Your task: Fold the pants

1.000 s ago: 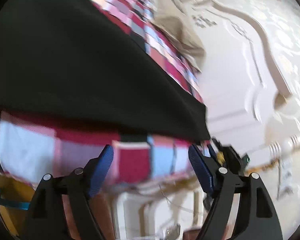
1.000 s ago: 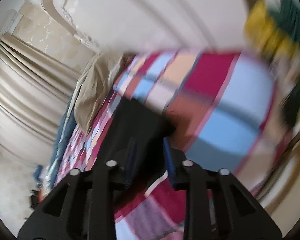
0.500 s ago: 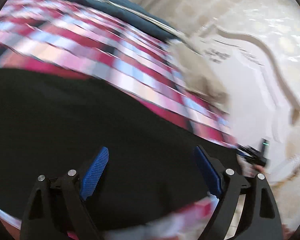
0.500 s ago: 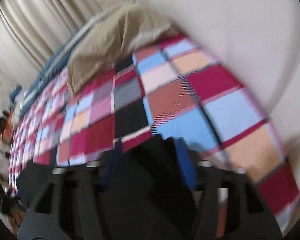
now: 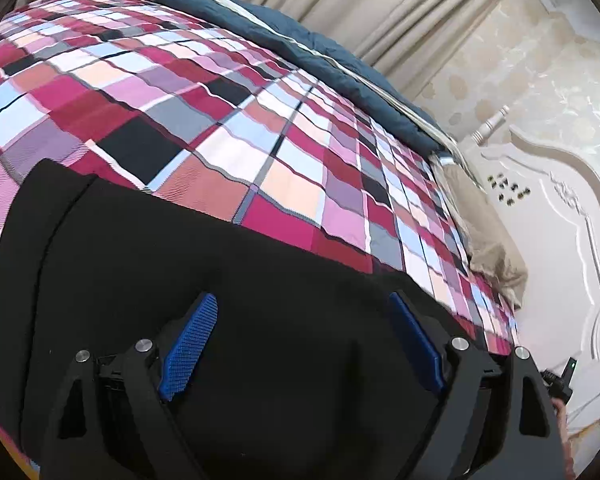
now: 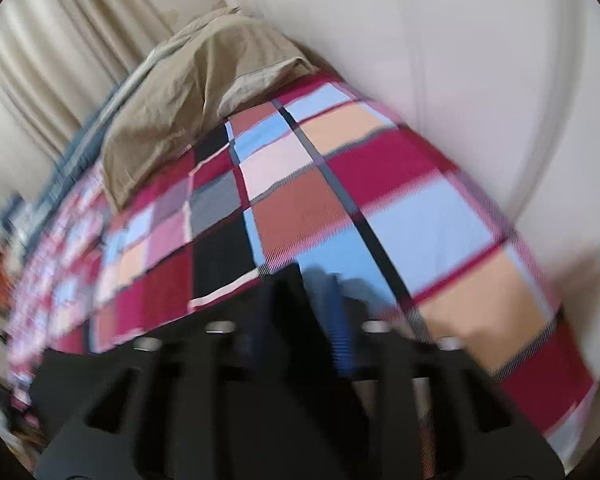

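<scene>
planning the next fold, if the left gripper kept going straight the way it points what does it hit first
Most likely the black fabric pants lying flat on the checked red, pink and blue bedspread: the left gripper, jaws opening and empty, points down at them. Depth is unclear.

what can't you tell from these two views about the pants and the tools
- Right tool, right wrist view: motion blur smears the opening jaws; contact with the black pants is unclear.
- Pants, left wrist view: near edge cut off by the frame and the left tool.
</scene>
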Available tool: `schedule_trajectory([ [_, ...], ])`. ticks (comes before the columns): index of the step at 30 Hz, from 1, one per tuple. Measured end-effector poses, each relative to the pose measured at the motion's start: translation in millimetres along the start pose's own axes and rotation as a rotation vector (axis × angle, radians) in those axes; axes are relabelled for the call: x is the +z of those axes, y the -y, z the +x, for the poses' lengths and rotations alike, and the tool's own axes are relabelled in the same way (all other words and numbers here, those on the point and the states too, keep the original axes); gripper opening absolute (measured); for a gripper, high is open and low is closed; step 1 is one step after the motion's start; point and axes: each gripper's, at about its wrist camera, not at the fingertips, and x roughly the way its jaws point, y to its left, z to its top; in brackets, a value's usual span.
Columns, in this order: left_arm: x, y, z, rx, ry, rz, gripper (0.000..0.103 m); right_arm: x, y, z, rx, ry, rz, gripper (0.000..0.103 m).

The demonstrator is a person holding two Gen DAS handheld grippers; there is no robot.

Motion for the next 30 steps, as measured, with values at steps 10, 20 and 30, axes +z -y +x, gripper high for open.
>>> schedule_trajectory([
  [10, -28.5, 20.2, 11.6, 0.076, -0.008, 0.35, 0.095, -52.2, 58.8, -41.3, 0.222, 0.017, 0.239, 0.075],
  [20, -26.3, 15.1, 12.1, 0.04, -0.016, 0.353, 0.098, -65.2, 60.6, -32.4, 0.336, -0.016, 0.284, 0.077],
  [30, -16.7, 23.2, -7.1, 0.078, 0.015, 0.37, 0.098, -51.6, -6.8, 15.2, 0.42, -0.246, 0.121, 0.068],
])
